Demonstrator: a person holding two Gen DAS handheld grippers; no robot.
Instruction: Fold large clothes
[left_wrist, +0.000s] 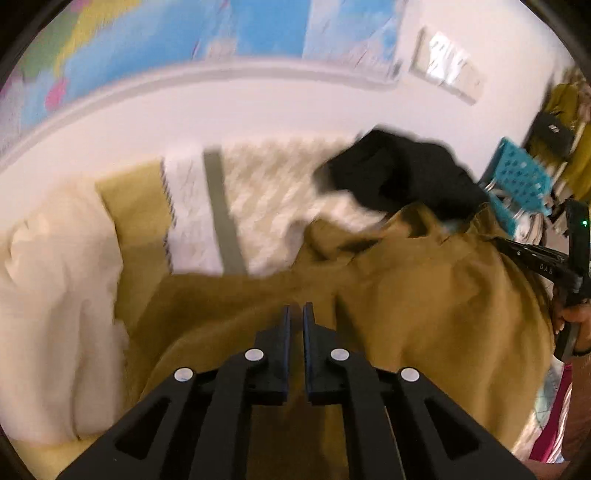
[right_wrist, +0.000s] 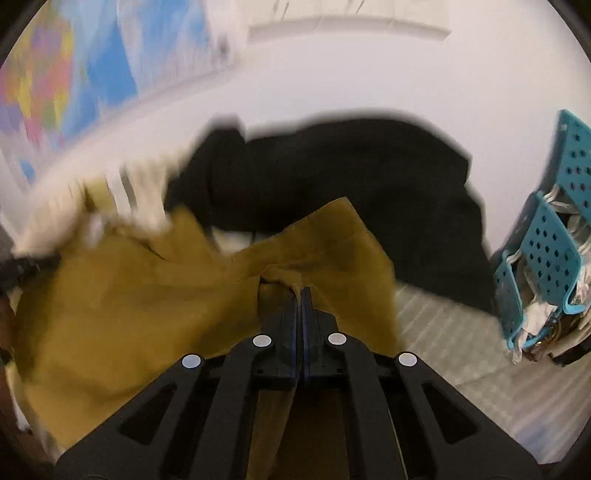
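**Mustard cloth gripped at two points over the bed**

Mustard-brown garment (left_wrist: 424, 295) lies spread and rumpled across a bed, filling the lower middle of both wrist views. Left gripper (left_wrist: 297, 314) has its jaws drawn nearly together, tips down at the cloth; a thin slit shows between the blue pads, and blur keeps me from telling whether fabric is pinched there. Right gripper (right_wrist: 300, 295) has its jaws pressed closed on a bunched fold of the same garment (right_wrist: 147, 295), which puckers up just ahead of the tips.

Black garment (right_wrist: 351, 192) heaps beyond the mustard one, partly overlapped by its far edge; it also shows in the left view (left_wrist: 399, 173). White patterned bedspread (left_wrist: 273, 192) with a grey stripe runs under both. Cream cloth (left_wrist: 55, 295) lies bundled at the left. Turquoise perforated basket (right_wrist: 546, 258) stands to the right, with pale items inside.

Blue map (left_wrist: 184, 33) hangs on the white wall behind. A person's hand (left_wrist: 576, 325) holds the other gripper's handle at the right edge of the left view.
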